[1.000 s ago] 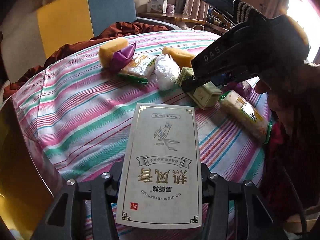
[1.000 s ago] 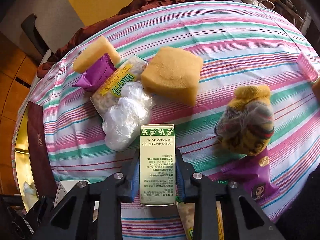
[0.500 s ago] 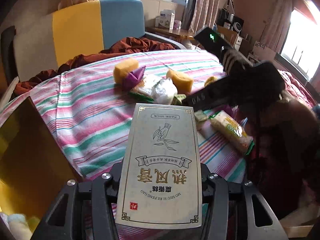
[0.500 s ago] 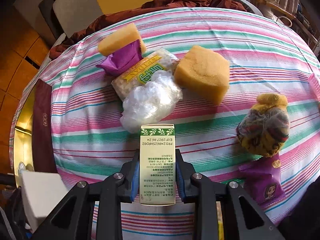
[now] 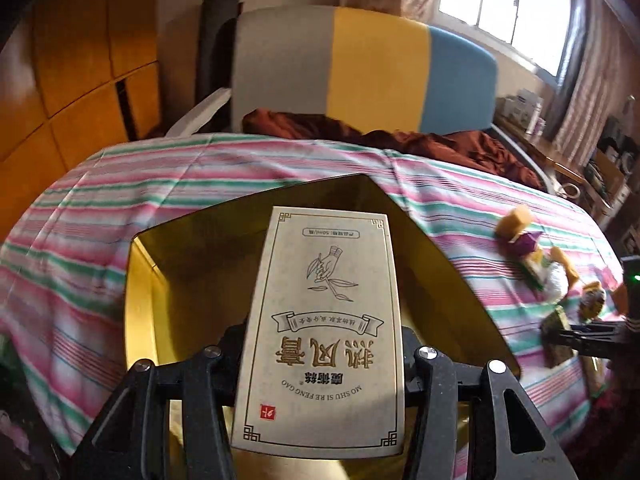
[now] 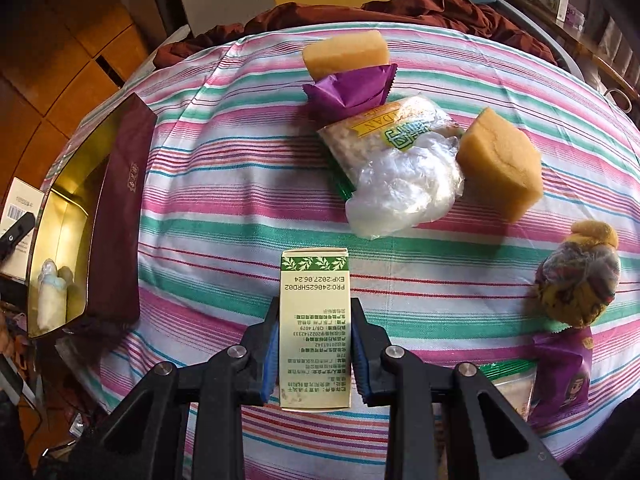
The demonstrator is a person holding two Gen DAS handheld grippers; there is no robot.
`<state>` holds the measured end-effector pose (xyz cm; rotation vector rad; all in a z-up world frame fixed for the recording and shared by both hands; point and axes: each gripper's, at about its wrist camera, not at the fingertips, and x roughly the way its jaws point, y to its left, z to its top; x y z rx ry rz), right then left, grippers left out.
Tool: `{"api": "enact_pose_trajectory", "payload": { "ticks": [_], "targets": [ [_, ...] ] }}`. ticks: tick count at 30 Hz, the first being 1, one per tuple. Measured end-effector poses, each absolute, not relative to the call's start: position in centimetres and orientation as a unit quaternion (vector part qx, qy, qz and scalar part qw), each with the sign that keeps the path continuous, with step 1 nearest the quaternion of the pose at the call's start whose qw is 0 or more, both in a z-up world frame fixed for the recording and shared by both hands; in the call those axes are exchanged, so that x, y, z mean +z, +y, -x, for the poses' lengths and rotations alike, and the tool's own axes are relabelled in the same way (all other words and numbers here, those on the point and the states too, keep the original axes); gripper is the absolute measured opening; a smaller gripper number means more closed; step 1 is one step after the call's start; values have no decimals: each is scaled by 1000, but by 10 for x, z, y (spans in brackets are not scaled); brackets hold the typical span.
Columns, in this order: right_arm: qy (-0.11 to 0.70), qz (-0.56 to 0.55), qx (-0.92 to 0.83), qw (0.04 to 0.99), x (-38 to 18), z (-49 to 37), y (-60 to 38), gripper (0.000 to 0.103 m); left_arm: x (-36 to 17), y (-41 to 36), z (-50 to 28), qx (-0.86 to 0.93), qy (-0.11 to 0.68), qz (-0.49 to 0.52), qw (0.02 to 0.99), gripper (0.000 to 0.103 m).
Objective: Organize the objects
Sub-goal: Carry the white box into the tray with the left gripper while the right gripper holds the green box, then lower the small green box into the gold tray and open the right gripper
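while clamped in the left claw (image 5: 322,344), the cream box (image 5: 320,332) shows gold lettering.

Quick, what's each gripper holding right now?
Left gripper: shut on the beige box.
Right gripper: shut on the green-and-cream box.

Pink-green striped cloth (image 6: 248,184), maroon box (image 6: 120,216), perhaps gold-lined, purple wrapper (image 6: 352,88)

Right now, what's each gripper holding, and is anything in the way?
Left gripper shut on cream box, above the gold-lined box. Right gripper shut on green-print carton over striped cloth. Nothing blocking.
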<state>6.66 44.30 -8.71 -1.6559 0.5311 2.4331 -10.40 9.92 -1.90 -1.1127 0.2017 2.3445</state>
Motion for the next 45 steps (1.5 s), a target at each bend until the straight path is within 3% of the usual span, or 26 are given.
{"api": "enact_pose_trajectory", "payload": {
  "ticks": [10, 12, 22, 25, 38, 45],
  "targets": [
    [162, 554, 813, 79, -89, -59, 435, 30, -62, 57, 151, 864, 58, 471, 170, 53],
    [158, 555, 813, 79, -90, -57, 433, 30, -65, 55, 149, 865, 59, 471, 165, 58],
    [120, 558, 819, 57, -90, -50, 414, 30, -45, 49, 118, 886, 59, 433, 158, 65],
    [114, 557, 821, 50, -88, -49, 406, 29, -32, 41, 104, 897, 46, 410, 157, 76],
    [107, 479, 871, -29, -21, -7, 320, 29, -5, -8, 67, 916, 14, 372, 150, 84],
    [99, 479, 867, -92, -22, 47, 249, 29, -8, -41, 57, 918, -13, 375, 130, 88]
  ]
}}
